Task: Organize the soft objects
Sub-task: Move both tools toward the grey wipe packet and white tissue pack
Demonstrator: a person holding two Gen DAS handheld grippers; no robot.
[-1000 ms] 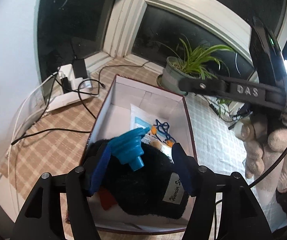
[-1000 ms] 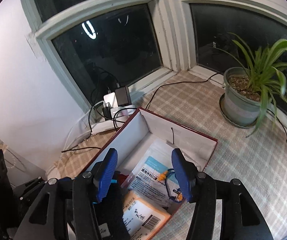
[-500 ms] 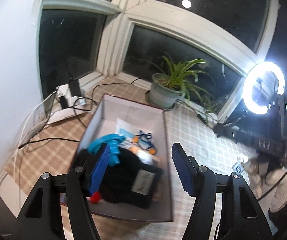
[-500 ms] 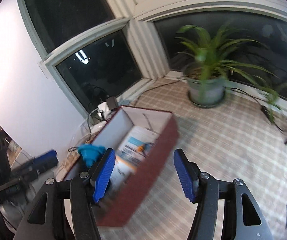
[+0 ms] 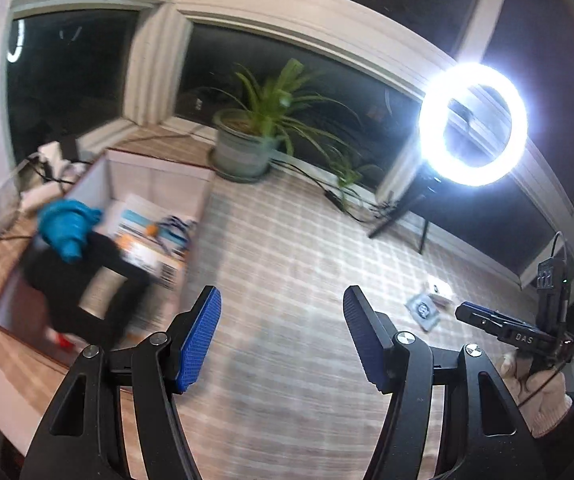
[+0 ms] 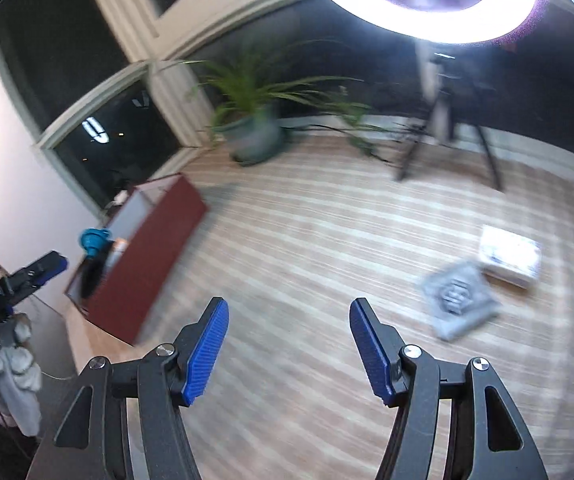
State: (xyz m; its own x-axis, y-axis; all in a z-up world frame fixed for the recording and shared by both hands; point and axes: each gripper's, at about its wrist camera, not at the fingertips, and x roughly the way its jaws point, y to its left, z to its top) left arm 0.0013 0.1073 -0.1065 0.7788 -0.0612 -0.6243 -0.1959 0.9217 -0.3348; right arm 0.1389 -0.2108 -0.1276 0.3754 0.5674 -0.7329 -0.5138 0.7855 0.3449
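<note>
The letters "DAS" can be read in white on the black body of the right gripper where it is seen from the left wrist view; print on the packets is too blurred to be read.

One red-sided box with pale inner walls is seen on the checked cloth. Inside it, a black plush item with a cream patch and a red spot at its lower edge is lying, with one teal soft piece on top of it. Behind these in the box, printed paper packets and a blue cord with orange pieces are seen; the packets cannot be counted through the blur.

Two items are lying on the cloth well apart from the box, to its right: one grey flat pouch and, just beside it, one white packet.

One potted plant is standing beyond the box, and one lit ring light on a stand is placed far to the box's right.

The left gripper is held released, its blue pads spread wide with nothing between them, over the cloth beside the box. The right gripper is likewise spread and empty.
</note>
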